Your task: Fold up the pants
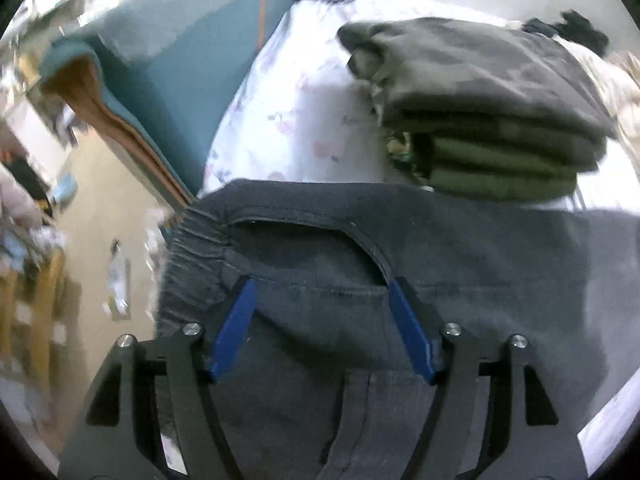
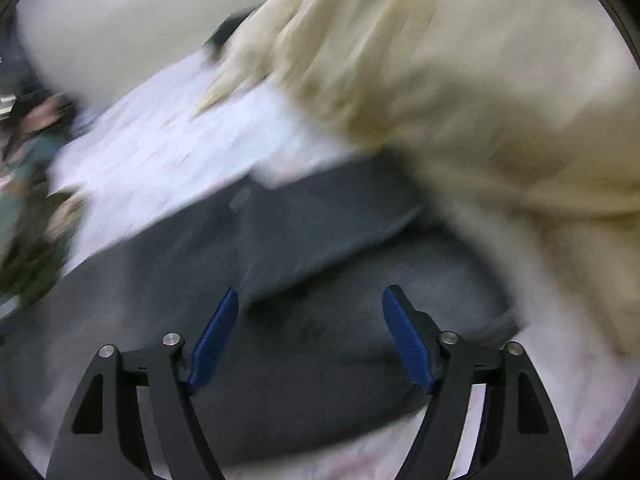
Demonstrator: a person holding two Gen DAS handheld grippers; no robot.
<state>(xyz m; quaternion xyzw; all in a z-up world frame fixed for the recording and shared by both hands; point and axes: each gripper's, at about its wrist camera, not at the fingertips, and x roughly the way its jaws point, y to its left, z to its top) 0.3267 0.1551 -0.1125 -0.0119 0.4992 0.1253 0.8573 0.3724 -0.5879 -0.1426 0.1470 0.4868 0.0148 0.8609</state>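
My left gripper and right gripper, both spread empty, hover directly over the grey pants, waistband toward the left one.

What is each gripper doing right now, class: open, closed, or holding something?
Left gripper: jaws open, holding nothing, over the waistband end of the dark grey pants.
Right gripper: jaws open, holding nothing, over the same pants.
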